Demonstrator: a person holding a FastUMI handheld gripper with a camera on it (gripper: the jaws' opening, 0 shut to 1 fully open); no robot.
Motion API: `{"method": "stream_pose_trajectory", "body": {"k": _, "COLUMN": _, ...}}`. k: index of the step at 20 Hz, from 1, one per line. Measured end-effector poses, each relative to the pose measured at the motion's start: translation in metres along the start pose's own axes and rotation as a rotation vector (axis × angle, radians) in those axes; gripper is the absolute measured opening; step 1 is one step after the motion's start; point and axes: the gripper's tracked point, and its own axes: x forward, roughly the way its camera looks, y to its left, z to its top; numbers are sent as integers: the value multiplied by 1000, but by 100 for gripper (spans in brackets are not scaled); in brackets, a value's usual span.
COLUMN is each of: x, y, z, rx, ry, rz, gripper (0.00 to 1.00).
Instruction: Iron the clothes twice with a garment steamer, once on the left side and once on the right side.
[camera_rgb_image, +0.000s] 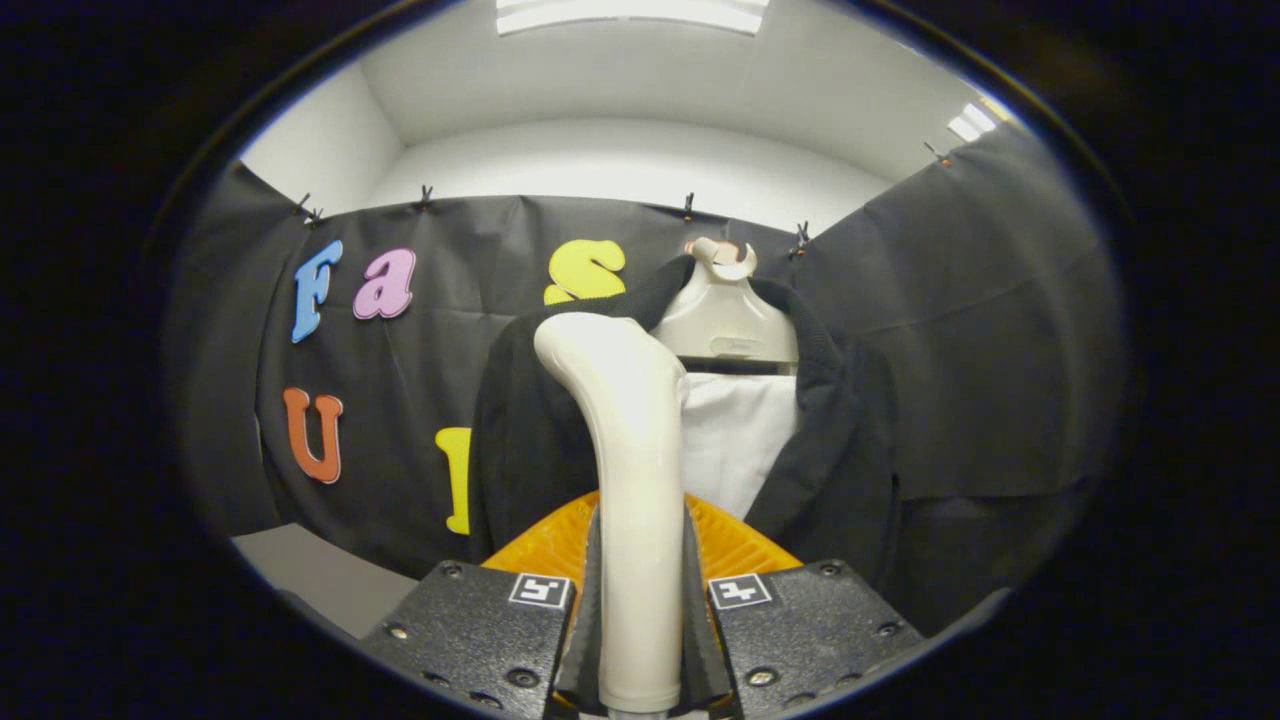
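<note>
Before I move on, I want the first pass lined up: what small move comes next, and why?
Probably ease the steamer forward onto the jacket's left front panel. The claw is shut on the steamer's handle, and its head sits high before that panel, near the hanger; contact is unclear.

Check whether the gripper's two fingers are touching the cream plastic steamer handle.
Touching. In the gripper view, the fingers press against both sides of the cream plastic steamer handle, with no gap showing.

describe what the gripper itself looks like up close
The gripper shows two blocky, rough-textured housings with round screw heads, each carrying a small square black-and-white marker tag near its inner corner. Ribbed, ridged fingers extend forward from them.
</note>
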Motion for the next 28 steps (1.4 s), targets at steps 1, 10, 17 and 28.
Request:
{"method": "stream_pose_trajectory", "body": {"k": 1, "x": -7, "y": 3, "z": -9, "rx": -5, "ry": 9, "rz": -1, "gripper": 37}}
{"method": "stream_pose_trajectory", "body": {"k": 10, "x": -30, "y": -4, "z": -70, "rx": -23, "ry": 107, "rz": -36, "gripper": 37}}
{"method": "stream_pose_trajectory", "body": {"k": 17, "x": -44, "y": -14, "z": -116, "rx": -51, "ry": 177, "rz": -64, "gripper": 37}}
{"method": "stream_pose_trajectory", "body": {"k": 28, "x": -67, "y": -20, "z": -175, "rx": -97, "ry": 257, "rz": -90, "gripper": 37}}
